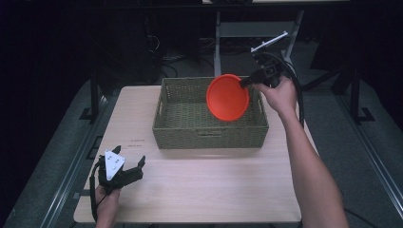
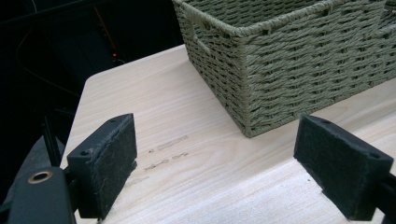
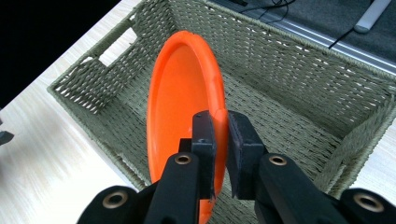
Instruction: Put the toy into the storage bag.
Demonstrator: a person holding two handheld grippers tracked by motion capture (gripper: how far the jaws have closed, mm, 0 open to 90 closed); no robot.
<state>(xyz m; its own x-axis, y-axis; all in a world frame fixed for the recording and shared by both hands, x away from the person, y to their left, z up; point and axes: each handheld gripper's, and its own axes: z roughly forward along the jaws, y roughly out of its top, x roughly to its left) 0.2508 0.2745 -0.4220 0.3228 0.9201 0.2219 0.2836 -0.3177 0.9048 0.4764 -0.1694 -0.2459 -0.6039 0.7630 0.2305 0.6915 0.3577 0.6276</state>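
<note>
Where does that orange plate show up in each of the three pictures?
High view: the orange plate hangs tilted over the right part of the woven basket, pinched at its rim by the right gripper.
Left gripper view: the plate is not in it; the basket's corner is at upper right.
Right gripper view: the plate stands on edge at centre, above the basket.
Shared landmark: the basket.

Bright table, dark bg, sharp pics
</note>
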